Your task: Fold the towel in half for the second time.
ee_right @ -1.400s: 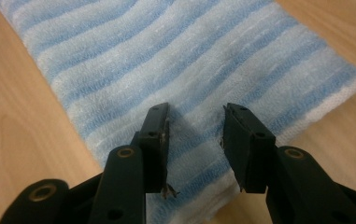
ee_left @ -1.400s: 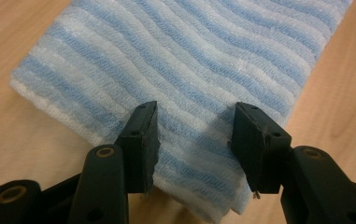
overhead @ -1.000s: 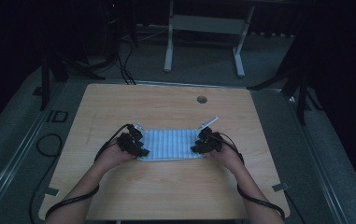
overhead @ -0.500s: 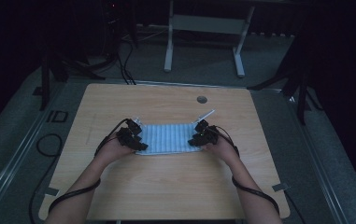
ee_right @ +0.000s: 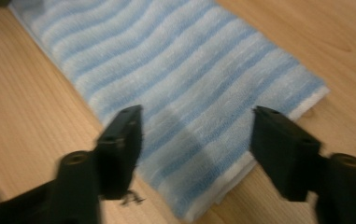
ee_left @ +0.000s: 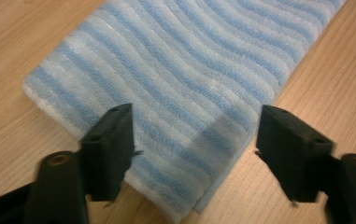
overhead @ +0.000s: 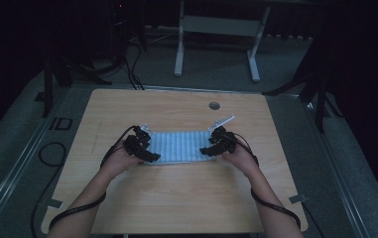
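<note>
Counter (overhead: 176,198): light wood top, seen from above; round dark grommet (overhead: 214,105) set near its far edge.
Towel (overhead: 181,147): folded, blue and white stripes, lying flat on the counter, nearer the person than the grommet; long side running left to right.
Towel layers: stacked edges visible at the near corner in the left gripper view (ee_left: 180,116); white hem visible along the end in the right gripper view (ee_right: 185,93).
Left gripper (overhead: 144,148): at the towel's left end, held by the person's left hand (overhead: 122,157); released, jaws spread wide.
Left gripper versus towel: in its own view (ee_left: 196,140), one jaw over the striped cloth, the other over bare wood just past the towel's edge; corner of the towel lying between the two; contact with the cloth not determinable.
Right gripper (overhead: 214,146): at the towel's right end, held by the right hand (overhead: 238,156); released, jaws spread wide.
Right gripper versus towel: in its own view (ee_right: 196,140), towel's end lying between the jaws; picture blurred; contact not determinable.
Cables: one trailing back from each gripper along the forearm.
</note>
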### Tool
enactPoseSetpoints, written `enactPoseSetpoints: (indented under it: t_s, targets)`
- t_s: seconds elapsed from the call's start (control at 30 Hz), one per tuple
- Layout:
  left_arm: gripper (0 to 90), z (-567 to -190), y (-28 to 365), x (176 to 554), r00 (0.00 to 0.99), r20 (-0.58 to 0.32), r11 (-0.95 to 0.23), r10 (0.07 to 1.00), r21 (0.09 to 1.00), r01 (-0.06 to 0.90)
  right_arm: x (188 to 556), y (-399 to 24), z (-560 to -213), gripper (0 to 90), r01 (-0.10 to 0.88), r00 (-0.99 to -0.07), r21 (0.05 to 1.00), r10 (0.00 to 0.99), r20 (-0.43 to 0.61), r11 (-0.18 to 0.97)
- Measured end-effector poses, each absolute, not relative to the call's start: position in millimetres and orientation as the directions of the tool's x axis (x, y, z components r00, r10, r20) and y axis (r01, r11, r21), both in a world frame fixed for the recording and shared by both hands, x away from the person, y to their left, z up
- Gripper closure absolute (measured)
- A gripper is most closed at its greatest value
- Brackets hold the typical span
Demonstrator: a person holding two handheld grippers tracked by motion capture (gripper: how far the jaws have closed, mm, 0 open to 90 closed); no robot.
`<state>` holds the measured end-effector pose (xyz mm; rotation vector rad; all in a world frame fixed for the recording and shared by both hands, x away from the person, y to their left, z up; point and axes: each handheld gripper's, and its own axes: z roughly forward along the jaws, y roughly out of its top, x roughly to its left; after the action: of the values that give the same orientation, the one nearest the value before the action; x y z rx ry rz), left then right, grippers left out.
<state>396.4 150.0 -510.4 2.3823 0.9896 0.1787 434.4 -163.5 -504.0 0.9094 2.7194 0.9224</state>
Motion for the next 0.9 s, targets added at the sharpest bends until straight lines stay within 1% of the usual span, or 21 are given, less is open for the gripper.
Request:
enactPoseSetpoints:
  t_s: [0.03, 0.07, 0.1, 0.13, 0.2, 0.27, 0.3, 0.47, 0.57, 0.83, 0.9]
  targets:
    - [26.7, -511, 151, 395, 0.717, -0.094, -0.57, 0.69, 0.54, 0.619, 432, -165, -502, 27.8, 0.502, -0.808, 0.602, 0.585, 0.072, 0.62]
    - [25.2, -510, 151, 394, 0.71, -0.101, -0.559, 0.697, 0.542, 0.627, 430, -167, -502, 22.5, 0.498, -0.814, 0.612, 0.575, 0.085, 0.614]
    - [23.9, -510, 150, 391, 0.705, -0.106, -0.551, 0.701, 0.548, 0.63, 427, -169, -501, 19.6, 0.485, -0.824, 0.621, 0.559, 0.089, 0.616]
    - [23.5, -510, 149, 389, 0.704, -0.1, -0.551, 0.703, 0.55, 0.628, 425, -171, -501, 19.8, 0.485, -0.822, 0.627, 0.562, 0.089, 0.61]
    - [17.2, -512, 147, 384, 0.707, -0.092, -0.556, 0.701, 0.55, 0.623, 423, -174, -503, 19.6, 0.5, -0.809, 0.642, 0.578, 0.107, 0.581]
    - [16.3, -514, 147, 379, 0.703, -0.078, -0.551, 0.707, 0.561, 0.617, 422, -177, -506, 15.5, 0.498, -0.807, 0.645, 0.583, 0.1, 0.579]
    - [13.8, -515, 148, 377, 0.699, -0.077, -0.546, 0.711, 0.567, 0.617, 421, -178, -508, 14.3, 0.501, -0.805, 0.646, 0.585, 0.101, 0.577]
    - [13.5, -518, 155, 370, 0.686, -0.084, -0.525, 0.722, 0.579, 0.624, 414, -186, -512, 13.9, 0.494, -0.801, 0.658, 0.591, 0.09, 0.569]
    - [13.5, -520, 160, 364, 0.679, -0.056, -0.531, 0.732, 0.577, 0.62, 411, -192, -512, 13.8, 0.489, -0.799, 0.666, 0.596, 0.081, 0.564]
    - [13.4, -522, 178, 347, 0.656, -0.067, -0.479, 0.752, 0.628, 0.613, 402, -211, -515, 13.6, 0.494, -0.78, 0.686, 0.621, 0.078, 0.535]
    - [13.5, -524, 186, 343, 0.648, -0.086, -0.457, 0.757, 0.639, 0.619, 396, -221, -518, 13.5, 0.49, -0.776, 0.701, 0.626, 0.079, 0.519]
